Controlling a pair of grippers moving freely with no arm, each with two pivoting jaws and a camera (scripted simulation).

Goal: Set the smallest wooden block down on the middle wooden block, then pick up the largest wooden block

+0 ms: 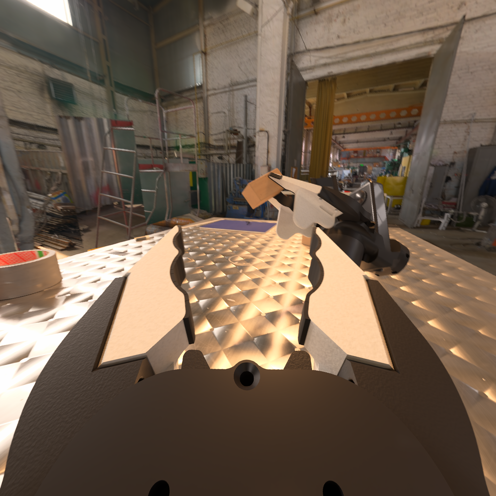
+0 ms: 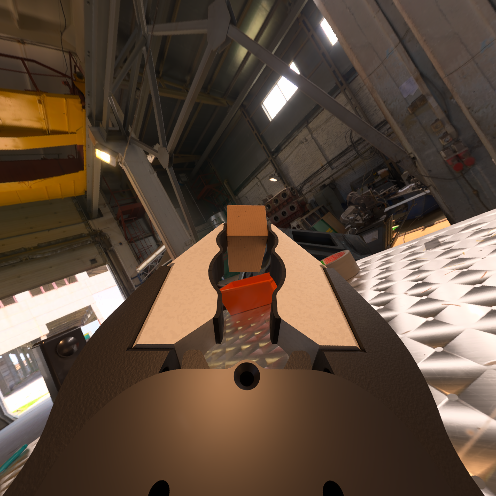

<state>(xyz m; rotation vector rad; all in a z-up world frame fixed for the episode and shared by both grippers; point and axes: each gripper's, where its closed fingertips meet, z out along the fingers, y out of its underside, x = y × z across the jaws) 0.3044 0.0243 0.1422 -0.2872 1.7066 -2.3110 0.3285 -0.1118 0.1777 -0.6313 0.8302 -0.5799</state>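
Aloft over the patterned metal desk [image 1: 429,308], the right gripper [image 2: 247,233] pinches a wooden block [image 2: 246,239] between its fingertips.

The left gripper [image 1: 247,241] hovers low, fingers wide apart and holding nothing. Nearby sit an orange bin [image 2: 247,295], a tape roll [image 1: 26,271], a purple mat [image 1: 239,225] and possibly another block [image 1: 306,239], mostly hidden.

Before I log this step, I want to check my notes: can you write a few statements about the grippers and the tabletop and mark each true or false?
1. The right gripper is shut on a wooden block. True.
2. The left gripper holds a block. False: it is open and empty.
3. The held block rests on the metal table. False: it is in the air.
4. A tape roll lies on the table. True.
5. The bin is blue. False: orange.
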